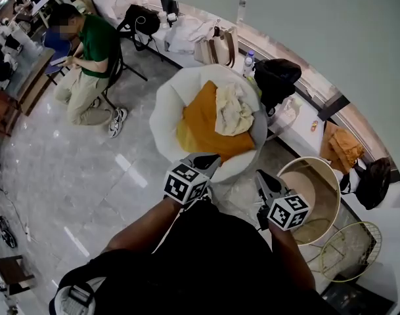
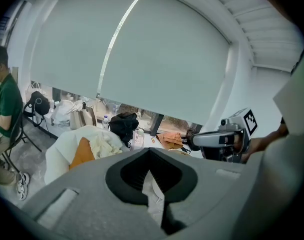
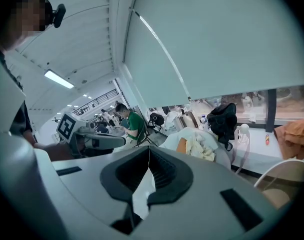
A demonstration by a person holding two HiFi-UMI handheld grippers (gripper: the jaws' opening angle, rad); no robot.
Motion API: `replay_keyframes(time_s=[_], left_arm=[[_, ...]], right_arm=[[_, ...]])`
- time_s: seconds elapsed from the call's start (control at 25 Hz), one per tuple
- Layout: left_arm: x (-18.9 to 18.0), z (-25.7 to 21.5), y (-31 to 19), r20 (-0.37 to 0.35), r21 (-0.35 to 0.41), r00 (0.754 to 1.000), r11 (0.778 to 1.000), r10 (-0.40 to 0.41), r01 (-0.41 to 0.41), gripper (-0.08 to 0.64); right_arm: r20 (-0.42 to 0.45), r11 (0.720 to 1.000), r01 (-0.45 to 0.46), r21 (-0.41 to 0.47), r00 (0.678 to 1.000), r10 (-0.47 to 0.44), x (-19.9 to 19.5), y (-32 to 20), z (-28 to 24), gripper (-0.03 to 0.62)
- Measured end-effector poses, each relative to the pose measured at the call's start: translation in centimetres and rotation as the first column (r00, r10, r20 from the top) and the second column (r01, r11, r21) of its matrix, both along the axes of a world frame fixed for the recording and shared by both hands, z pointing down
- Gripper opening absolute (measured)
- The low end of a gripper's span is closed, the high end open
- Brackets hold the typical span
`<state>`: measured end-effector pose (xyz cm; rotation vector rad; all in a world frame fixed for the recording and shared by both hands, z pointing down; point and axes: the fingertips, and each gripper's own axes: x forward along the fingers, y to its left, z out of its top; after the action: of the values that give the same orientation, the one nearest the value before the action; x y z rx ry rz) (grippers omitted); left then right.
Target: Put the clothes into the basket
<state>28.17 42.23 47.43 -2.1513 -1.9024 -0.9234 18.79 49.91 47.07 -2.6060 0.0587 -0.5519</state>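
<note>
I am holding the left gripper (image 1: 207,161) with its jaws pressed together on nothing, and the right gripper (image 1: 264,179) beside it is closed in the same way, empty. Both are pointing away from me, over the grey floor (image 1: 68,176).

Just beyond the left gripper's tip a white round chair (image 1: 163,113) is standing, and the clothes are lying in it: an orange garment (image 1: 203,130) is spreading over the seat, with a cream garment (image 1: 234,110) crumpled on top of it. The basket (image 1: 311,159) is sitting on the floor to the right of the chair, just right of the right gripper.

Farther off, a black bag (image 1: 275,77) is resting on the white ledge (image 1: 303,126) behind the chair, and another orange cloth (image 1: 344,146) is lying on it beyond the basket. At the far left a person in a green shirt (image 1: 94,41) is sitting.
</note>
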Motion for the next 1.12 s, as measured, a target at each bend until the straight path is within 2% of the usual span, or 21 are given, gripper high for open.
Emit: replay_keyframes(time_s=[0.32,0.6,0.88,1.12], left_arm=[[7.4,1.4,1.3,0.017,0.028,1.0,0.999,0.016,-0.016,0.001],[10.5,2.1,2.7,0.036,0.03,0.999,1.0,0.0,-0.001,0.002],[13.9,3.3,2.9,0.048,0.068,0.994,0.993,-0.103,0.099,0.002],[16.4,4.4,5.6,0.055,0.102,0.975,0.972,-0.217,0.211,0.002]], right_arm=[[0.006,0.999,-0.036,-0.015,0.999,0.036,7.7,2.4,0.0,0.017],[0.04,0.999,-0.029,-0.04,0.999,0.031,10.9,5.1,1.0,0.017],[0.077,0.993,0.068,-0.094,0.995,-0.061,15.8,9.1,2.4,0.017],[0.179,0.974,0.179,-0.138,0.972,-0.153,19.6,14.6,7.2,0.017]])
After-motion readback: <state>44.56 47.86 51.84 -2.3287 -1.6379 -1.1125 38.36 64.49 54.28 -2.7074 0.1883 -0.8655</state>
